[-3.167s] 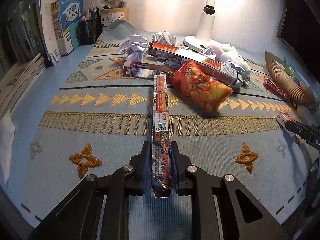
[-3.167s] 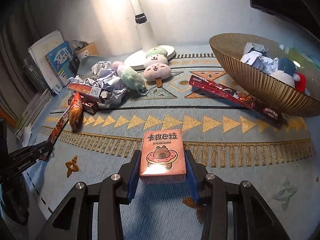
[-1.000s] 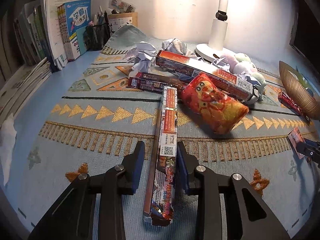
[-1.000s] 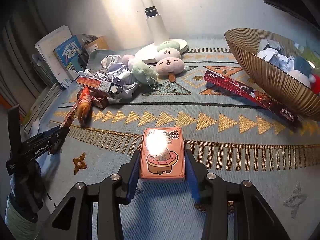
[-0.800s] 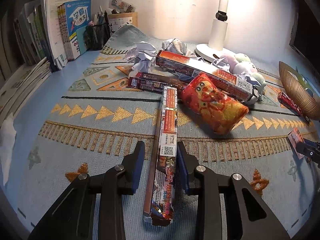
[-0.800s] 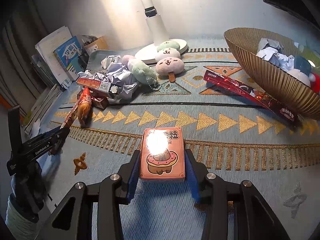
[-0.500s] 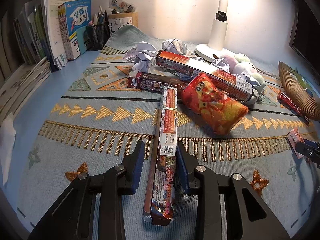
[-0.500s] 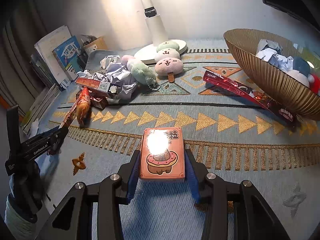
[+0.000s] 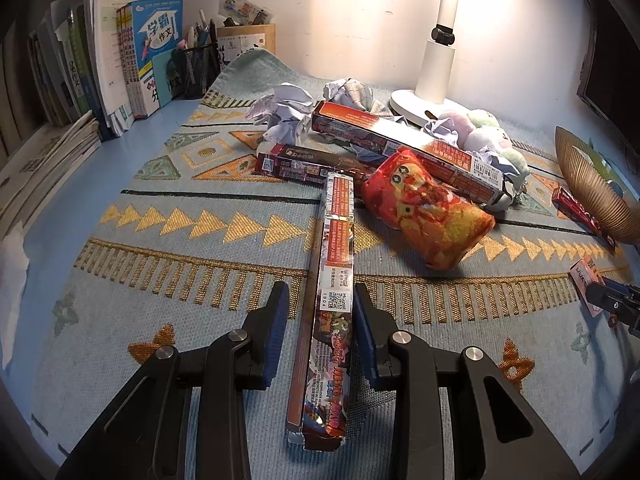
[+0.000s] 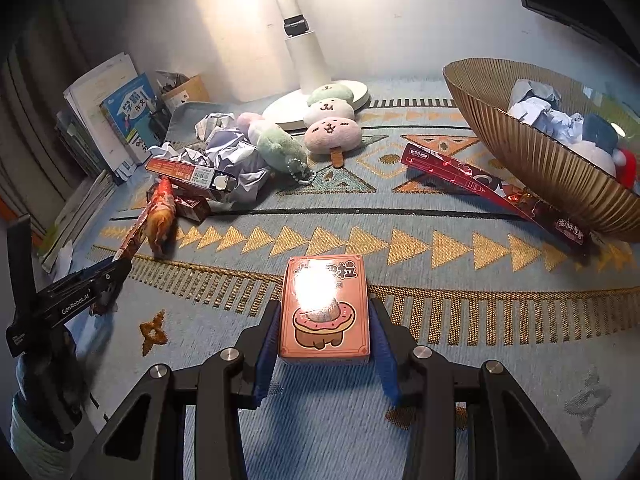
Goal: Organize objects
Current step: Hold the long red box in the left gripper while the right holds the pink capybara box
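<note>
A long narrow printed box (image 9: 334, 280) lies flat on the patterned mat between the jaws of my left gripper (image 9: 320, 320); the jaws stand open, with gaps on both sides. An orange snack bag (image 9: 424, 208) and two more long boxes (image 9: 404, 148) lie beyond it. My right gripper (image 10: 325, 324) has its pads close on both sides of a pink donut-print box (image 10: 324, 308), which rests on the mat. The left gripper also shows in the right wrist view (image 10: 80, 292).
A gold ribbed bowl (image 10: 532, 160) with crumpled paper and plush toys stands at the right; a red box (image 10: 492, 184) leans by it. Plush toys (image 10: 332, 128), crumpled paper (image 10: 232, 152) and a lamp base (image 9: 420, 100) sit at the back. Books (image 9: 120, 60) line the left.
Since 3.2 s ago my left gripper has opened and let go of the long box, which now lies flat. Over the last second nothing visibly moved.
</note>
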`<state>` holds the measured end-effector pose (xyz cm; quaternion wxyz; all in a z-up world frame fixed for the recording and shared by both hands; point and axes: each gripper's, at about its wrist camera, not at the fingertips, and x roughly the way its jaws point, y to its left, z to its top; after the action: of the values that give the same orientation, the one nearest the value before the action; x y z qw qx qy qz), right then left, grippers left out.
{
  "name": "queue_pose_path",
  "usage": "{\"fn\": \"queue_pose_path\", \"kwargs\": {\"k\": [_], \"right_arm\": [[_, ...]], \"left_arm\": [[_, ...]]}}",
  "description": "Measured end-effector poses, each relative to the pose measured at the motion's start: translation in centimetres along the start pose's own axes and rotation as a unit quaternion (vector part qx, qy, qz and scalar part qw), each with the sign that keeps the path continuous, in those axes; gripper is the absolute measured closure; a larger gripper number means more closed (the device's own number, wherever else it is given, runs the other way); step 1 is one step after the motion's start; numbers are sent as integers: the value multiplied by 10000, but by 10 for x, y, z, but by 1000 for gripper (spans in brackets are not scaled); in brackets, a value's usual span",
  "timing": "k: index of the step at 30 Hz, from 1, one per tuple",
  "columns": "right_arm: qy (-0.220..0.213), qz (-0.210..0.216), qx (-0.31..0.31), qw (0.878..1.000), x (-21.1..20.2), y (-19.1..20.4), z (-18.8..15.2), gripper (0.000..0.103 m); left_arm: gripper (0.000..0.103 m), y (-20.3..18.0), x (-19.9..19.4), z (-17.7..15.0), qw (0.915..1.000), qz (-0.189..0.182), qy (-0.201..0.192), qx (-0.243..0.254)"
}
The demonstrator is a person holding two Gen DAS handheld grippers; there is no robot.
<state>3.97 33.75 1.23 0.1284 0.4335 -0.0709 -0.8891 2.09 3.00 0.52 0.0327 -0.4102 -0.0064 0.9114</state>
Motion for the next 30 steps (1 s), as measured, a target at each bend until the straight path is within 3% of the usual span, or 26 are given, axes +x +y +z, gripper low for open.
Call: {"fn": "queue_pose_path", "kwargs": {"k": [30], "right_arm": [[-4,165,101,9998,-1,-6,2,61]], "left_arm": [[73,-1,1,-1,10000,-41,0,-7]]}}
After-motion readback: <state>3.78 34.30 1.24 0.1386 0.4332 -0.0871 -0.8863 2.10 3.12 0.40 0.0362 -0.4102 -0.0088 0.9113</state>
